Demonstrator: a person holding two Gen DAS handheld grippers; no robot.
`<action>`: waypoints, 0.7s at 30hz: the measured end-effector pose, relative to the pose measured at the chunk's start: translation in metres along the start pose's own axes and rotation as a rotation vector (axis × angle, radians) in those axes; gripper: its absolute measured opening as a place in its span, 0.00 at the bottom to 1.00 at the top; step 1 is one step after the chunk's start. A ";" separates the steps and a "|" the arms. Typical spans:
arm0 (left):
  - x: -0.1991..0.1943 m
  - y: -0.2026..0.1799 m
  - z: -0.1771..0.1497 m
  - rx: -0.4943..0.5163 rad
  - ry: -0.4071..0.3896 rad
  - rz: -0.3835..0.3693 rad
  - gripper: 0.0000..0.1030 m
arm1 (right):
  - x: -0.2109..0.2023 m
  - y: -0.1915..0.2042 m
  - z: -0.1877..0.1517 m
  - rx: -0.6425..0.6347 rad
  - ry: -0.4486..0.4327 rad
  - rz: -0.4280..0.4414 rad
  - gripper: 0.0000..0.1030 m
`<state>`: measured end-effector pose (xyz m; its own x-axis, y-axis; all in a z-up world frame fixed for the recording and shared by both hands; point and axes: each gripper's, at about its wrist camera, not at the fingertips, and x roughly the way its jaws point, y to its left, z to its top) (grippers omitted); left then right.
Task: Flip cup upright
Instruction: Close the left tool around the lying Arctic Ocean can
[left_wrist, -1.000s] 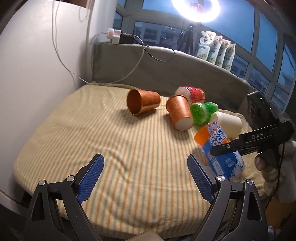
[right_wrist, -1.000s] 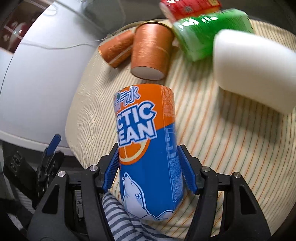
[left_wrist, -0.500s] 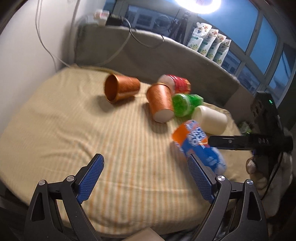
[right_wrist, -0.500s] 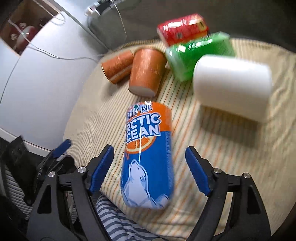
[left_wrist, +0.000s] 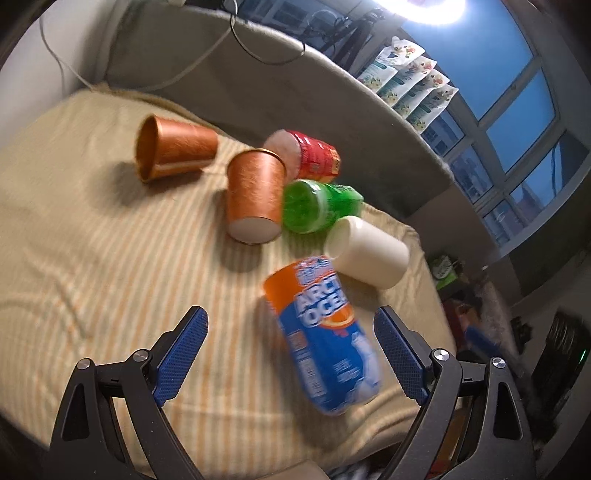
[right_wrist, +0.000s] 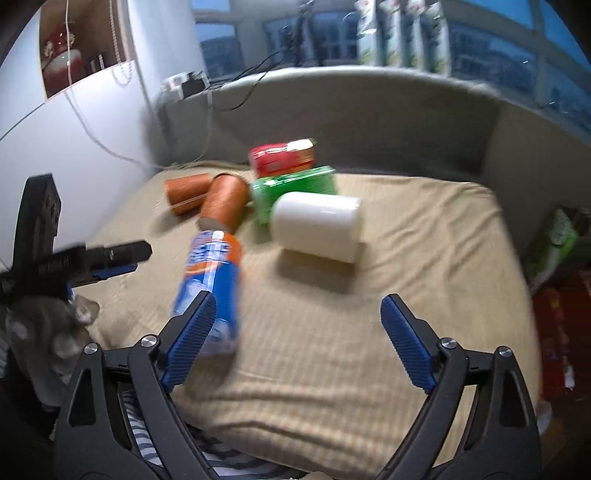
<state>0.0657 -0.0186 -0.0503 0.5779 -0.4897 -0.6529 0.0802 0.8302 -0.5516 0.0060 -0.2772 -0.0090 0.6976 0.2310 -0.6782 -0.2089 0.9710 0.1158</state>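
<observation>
Six containers lie on the striped bed (left_wrist: 92, 266): two copper cups, one (left_wrist: 173, 151) at the upper left of the left wrist view and one (left_wrist: 255, 195) near its centre, plus one red cup (left_wrist: 314, 157), one green cup (left_wrist: 317, 205), one white cup (left_wrist: 369, 254) and one orange-and-blue cup (left_wrist: 325, 339) at the lower centre. Four pouches (left_wrist: 406, 92) stand in a row at the upper right. Two tools show, one (left_wrist: 290, 356) at the bottom of the left wrist view and one (right_wrist: 297, 339) at the bottom of the right wrist view.

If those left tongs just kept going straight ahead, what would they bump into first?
Probably the blue-and-orange Arctic Ocean cup: it lies between the open left tongs, nearest the right finger. Depth is hard to judge; beyond it lies the white cup.
</observation>
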 end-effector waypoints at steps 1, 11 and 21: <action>0.006 0.001 0.003 -0.030 0.027 -0.024 0.89 | -0.003 -0.004 -0.004 0.008 -0.012 -0.013 0.92; 0.041 0.018 0.017 -0.213 0.133 -0.080 0.88 | -0.017 -0.039 -0.024 0.100 -0.034 -0.032 0.93; 0.065 0.017 0.016 -0.218 0.179 -0.078 0.80 | -0.006 -0.043 -0.033 0.108 -0.019 -0.036 0.93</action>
<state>0.1175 -0.0321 -0.0941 0.4227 -0.6053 -0.6745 -0.0690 0.7206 -0.6899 -0.0122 -0.3226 -0.0340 0.7163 0.1961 -0.6697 -0.1095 0.9794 0.1697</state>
